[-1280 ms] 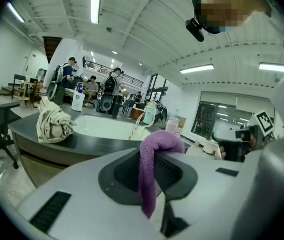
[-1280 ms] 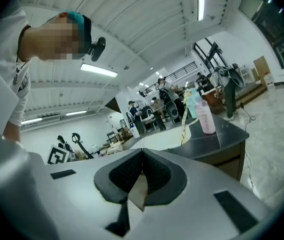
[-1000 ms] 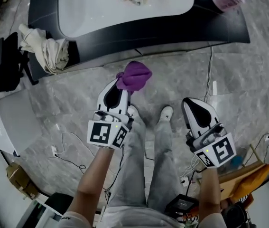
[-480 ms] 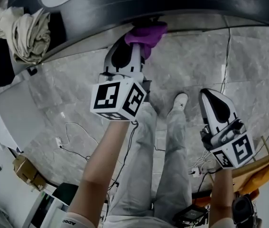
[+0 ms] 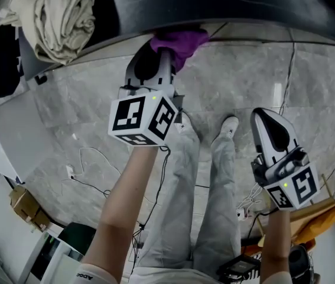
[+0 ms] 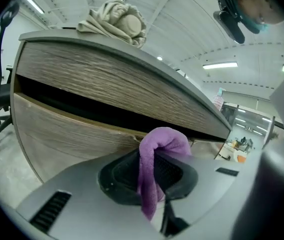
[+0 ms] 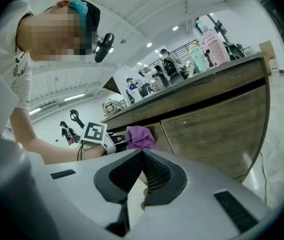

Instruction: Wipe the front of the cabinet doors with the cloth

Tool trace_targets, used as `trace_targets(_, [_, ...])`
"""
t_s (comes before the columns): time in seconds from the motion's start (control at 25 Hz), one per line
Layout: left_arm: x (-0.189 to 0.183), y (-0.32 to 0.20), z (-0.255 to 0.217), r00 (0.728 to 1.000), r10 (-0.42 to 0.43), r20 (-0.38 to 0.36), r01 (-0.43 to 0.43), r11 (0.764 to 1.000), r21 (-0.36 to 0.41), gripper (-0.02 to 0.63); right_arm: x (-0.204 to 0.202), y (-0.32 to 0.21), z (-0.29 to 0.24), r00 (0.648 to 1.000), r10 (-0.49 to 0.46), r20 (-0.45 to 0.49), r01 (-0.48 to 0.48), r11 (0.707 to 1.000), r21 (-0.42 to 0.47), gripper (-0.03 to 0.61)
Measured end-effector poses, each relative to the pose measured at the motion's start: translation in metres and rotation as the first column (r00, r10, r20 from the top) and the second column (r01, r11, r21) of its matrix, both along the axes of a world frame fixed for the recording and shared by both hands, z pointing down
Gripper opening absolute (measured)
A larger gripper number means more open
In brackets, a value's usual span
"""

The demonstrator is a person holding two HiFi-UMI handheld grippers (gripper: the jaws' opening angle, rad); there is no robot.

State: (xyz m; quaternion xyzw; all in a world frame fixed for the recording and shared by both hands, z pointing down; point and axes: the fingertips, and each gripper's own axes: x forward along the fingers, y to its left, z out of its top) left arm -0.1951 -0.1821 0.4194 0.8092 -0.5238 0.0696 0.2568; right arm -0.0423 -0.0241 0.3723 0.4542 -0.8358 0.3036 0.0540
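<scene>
Two grippers are in play, but only the left gripper (image 5: 162, 61) has shifted: a second ago it hung over the marble floor (image 5: 84, 111) well short of the counter, half a second ago it reached the dark countertop (image 5: 244, 10), and now it sits tucked under that overhang with the purple cloth (image 5: 179, 40) pushed up to the cabinet front. I judge from this that the approach is finished and the wiping is only beginning, with no stroke across the wood yet to speak of. In the left gripper view the jaws are clamped narrowly on the cloth (image 6: 158, 151), which runs up between the ribbed pads, folds over their tips in a rounded wad and hangs down in a tail below. That wad lies against the lower cabinet door (image 6: 66, 134), just under the dark gap that separates it from the upper wood panel (image 6: 106, 81); it looks like contact, though I cannot be sure how firmly it presses. A beige bundle of fabric (image 6: 114, 16) rests on the countertop, well apart from the work. The right gripper (image 5: 266, 120) stays low by the person's leg, away from the cabinet. In its own view the jaws are drawn together with their tips meeting and nothing held between them, and the cloth shows beyond them at the wooden doors (image 7: 212, 129).
</scene>
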Motion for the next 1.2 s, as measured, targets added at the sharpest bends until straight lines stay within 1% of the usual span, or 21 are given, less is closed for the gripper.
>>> trace_targets(0.2, [-0.051,-0.001,-0.002,0.999,-0.05,0.011,0.049,0.999,0.004,0.052,-0.032,-0.007,0.0,0.999,-0.049,-0.008,0.049,0.999,-0.004,0.026])
trace_targets(0.28, [-0.076,-0.002,-0.001,0.996,-0.083,0.017,0.083,0.997,-0.002,0.052,-0.046,-0.01,0.0,0.997,-0.078,-0.012,0.078,0.997,-0.004,0.026])
trace_targets(0.4, [-0.121,-0.002,0.001,0.989,-0.139,0.047,0.14,0.99,-0.004,0.052,-0.068,-0.015,-0.001,0.993,-0.116,-0.018,0.116,0.993,0.001,0.026])
trace_targets(0.6, [-0.196,-0.004,-0.006,0.967,-0.233,0.106,0.233,0.972,0.012,0.052,-0.102,-0.027,-0.009,0.987,-0.16,-0.016,0.16,0.987,0.014,0.026])
trace_targets(0.68, [-0.217,-0.004,-0.008,0.956,-0.264,0.125,0.264,0.964,0.019,0.052,-0.111,-0.03,-0.012,0.984,-0.177,-0.011,0.177,0.984,0.023,0.026])
trace_targets(0.84, [-0.246,-0.001,-0.014,0.934,-0.322,0.156,0.321,0.947,0.035,0.052,-0.123,-0.032,-0.017,0.979,-0.205,-0.006,0.205,0.978,0.038,0.026])
trace_targets(0.96, [-0.257,0.001,-0.014,0.91,-0.383,0.158,0.382,0.923,0.039,0.052,-0.119,-0.033,-0.014,0.977,-0.214,0.002,0.214,0.976,0.036,0.026])
trace_targets(1.04, [-0.25,0.009,-0.014,0.903,-0.401,0.154,0.401,0.916,0.037,0.052,-0.108,-0.028,-0.011,0.976,-0.216,0.011,0.215,0.976,0.029,0.026])
trace_targets(1.12, [-0.229,0.021,-0.013,0.908,-0.391,0.154,0.391,0.92,0.028,0.052,-0.092,-0.021,-0.01,0.976,-0.219,0.015,0.218,0.976,0.022,0.026])
trace_targets(1.2, [-0.197,0.035,-0.007,0.921,-0.357,0.155,0.36,0.933,0.005,0.052,-0.074,-0.016,-0.01,0.974,-0.224,0.019,0.224,0.974,0.017,0.026])
